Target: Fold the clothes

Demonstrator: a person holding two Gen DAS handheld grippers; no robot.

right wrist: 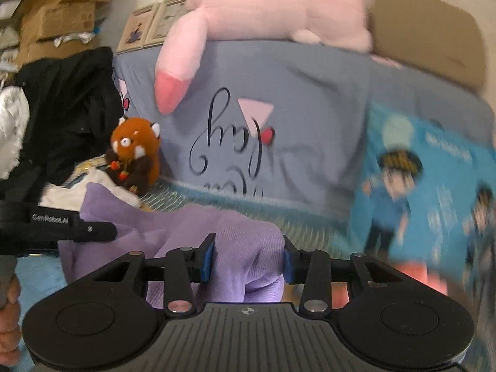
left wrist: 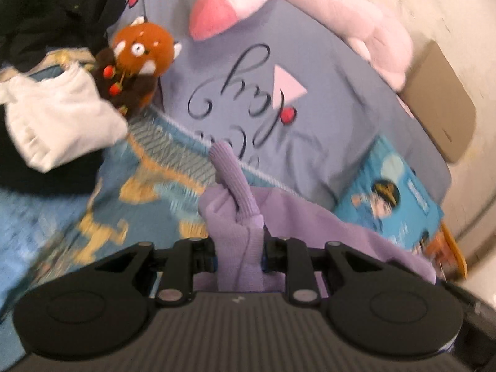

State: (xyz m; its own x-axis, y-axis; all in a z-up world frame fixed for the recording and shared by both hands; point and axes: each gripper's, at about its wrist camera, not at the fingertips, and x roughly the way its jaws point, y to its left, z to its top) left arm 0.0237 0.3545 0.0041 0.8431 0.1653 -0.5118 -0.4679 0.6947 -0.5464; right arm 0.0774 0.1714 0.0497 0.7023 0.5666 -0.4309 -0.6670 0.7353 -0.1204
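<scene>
Big grey pillow [right wrist: 310,117] with script lettering fills the back of the bed, and a long pink plush [right wrist: 248,21] sprawls across its top, one pink-tipped limb drooping over the front. Below it runs the blue patterned bedspread [left wrist: 130,192]. On the right, a blue box [right wrist: 434,179] printed with cartoon figures, badly blurred. On the left, a heap of black clothes [right wrist: 71,108] with a white garment [left wrist: 59,117] beside it.

Now the action: the purple garment [right wrist: 198,226] is bunched up just in front of both cameras, lifted off the bedspread. The right gripper [right wrist: 248,259] has its blue pads clamped on a thick fold of it. The left gripper [left wrist: 240,255] pinches a narrower ribbed strip, jaws close together, with a ribbed end poking up beyond them.

Smallest of all, a red panda toy [right wrist: 135,152] sits against the pillow's left corner.
</scene>
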